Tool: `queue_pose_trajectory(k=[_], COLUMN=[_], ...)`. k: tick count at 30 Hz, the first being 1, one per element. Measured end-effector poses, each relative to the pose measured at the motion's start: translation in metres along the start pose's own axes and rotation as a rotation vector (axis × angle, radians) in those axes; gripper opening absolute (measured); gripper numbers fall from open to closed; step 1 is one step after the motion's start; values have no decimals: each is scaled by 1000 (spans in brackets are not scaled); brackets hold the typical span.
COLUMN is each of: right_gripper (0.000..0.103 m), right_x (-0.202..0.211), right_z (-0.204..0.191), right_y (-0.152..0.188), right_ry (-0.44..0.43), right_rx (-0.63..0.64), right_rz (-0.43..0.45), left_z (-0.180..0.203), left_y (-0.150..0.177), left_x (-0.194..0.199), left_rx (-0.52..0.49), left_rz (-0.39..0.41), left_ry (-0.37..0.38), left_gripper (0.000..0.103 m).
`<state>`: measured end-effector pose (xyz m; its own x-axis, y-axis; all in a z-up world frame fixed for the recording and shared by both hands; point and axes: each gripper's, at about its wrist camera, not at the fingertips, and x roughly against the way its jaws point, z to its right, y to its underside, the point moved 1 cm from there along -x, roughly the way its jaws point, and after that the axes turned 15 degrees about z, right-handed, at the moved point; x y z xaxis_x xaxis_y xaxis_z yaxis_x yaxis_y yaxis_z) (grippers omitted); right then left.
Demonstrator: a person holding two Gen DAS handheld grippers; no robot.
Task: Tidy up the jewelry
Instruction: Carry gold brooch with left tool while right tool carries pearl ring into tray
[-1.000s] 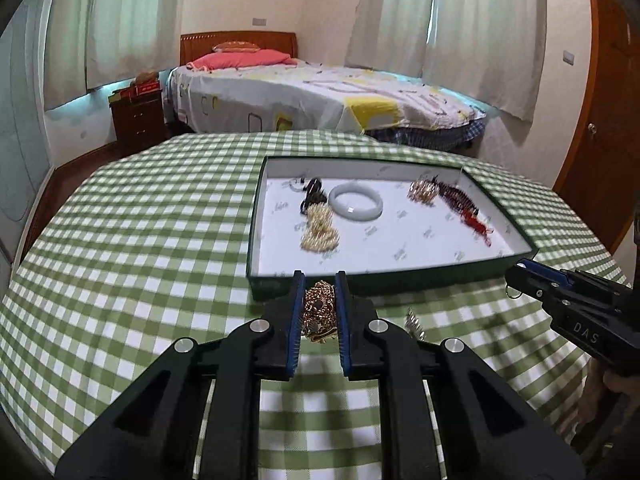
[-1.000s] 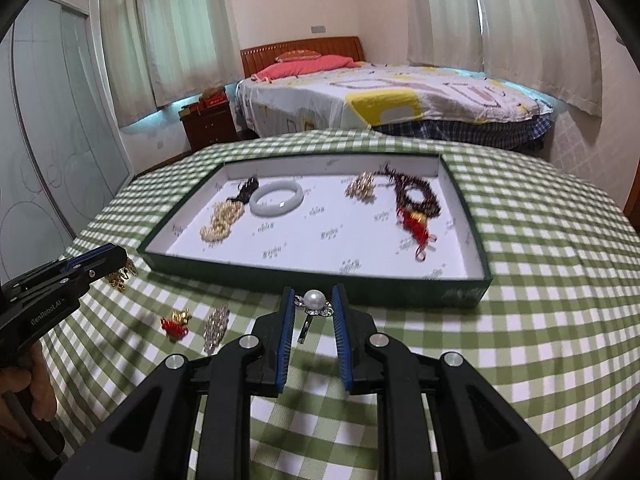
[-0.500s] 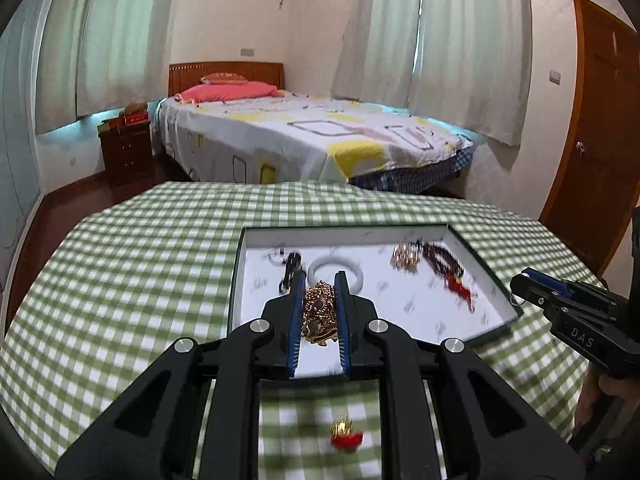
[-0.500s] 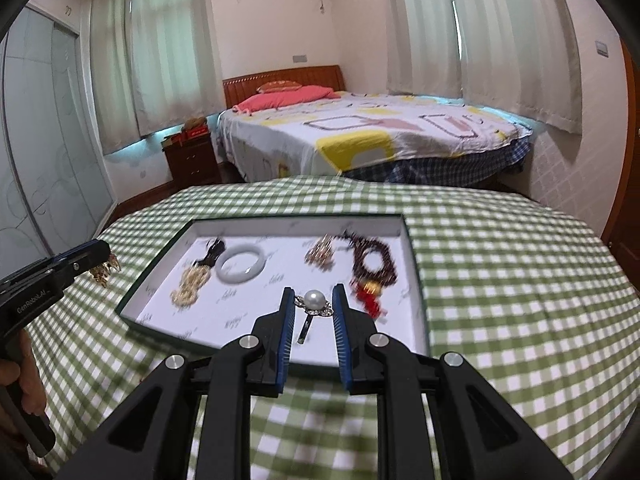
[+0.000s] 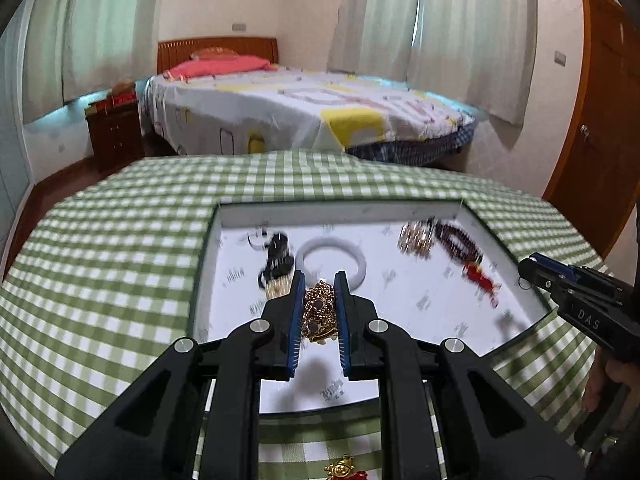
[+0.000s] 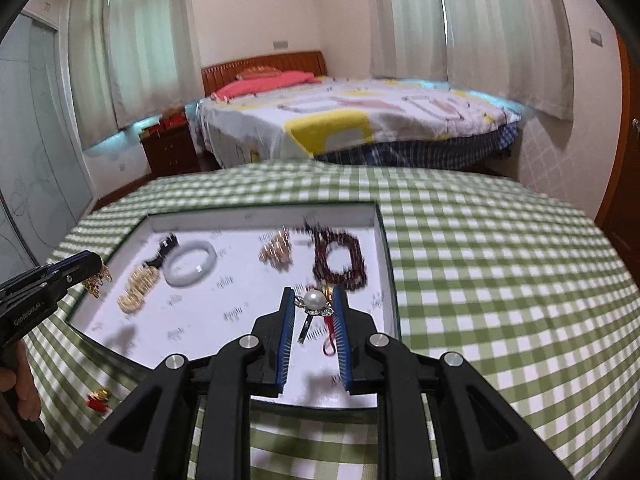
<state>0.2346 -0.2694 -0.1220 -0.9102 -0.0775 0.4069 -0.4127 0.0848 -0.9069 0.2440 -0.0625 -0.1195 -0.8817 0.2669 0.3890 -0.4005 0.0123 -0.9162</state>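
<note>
Left gripper [image 5: 319,294]: jaws are pinching a gold chain cluster [image 5: 319,312] between the blue pads, holding it over the near part of the tray [image 5: 400,206].
Right gripper [image 6: 313,303]: jaws are standing narrowly apart, gripping a pearl ring [image 6: 314,302]; its band is hanging down between the pads.
Desk [image 6: 500,280]: a small gold-and-red charm [image 5: 344,469] is lying on the green check cloth, just short of the tray.
Tray contents: a white bangle [image 5: 334,258], gold beads [image 6: 138,290] and a dark red bead bracelet [image 6: 340,260] are lying farther in.

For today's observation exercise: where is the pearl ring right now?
In the right wrist view, the pearl ring is pinched in the right gripper, above the tray's near right part, just before the dark bead bracelet.
</note>
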Motion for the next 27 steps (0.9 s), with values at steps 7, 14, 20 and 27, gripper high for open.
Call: queue_pose_trajectory(k=[7,14,20,27], right_gripper=[20,20,20,20], right_x=[-15,-20,-22,-26], right_z=[2,4,5,6], right_y=[16,17,21,24], right_ry=[-2,-2,2,3], right_rx=[1,-3,0,2], right_rz=[-62,-87,-117,-150], left_z=[-10,-19,-22,-22], left_y=[19,30,32,32], left_x=[-19,-27,-30,-34], left_rx=[21,55,72,78], left_rz=[-76,-125,-144,-163], left_ry=[-24,-36,-41,-40], left_gripper=[15,15,15,15])
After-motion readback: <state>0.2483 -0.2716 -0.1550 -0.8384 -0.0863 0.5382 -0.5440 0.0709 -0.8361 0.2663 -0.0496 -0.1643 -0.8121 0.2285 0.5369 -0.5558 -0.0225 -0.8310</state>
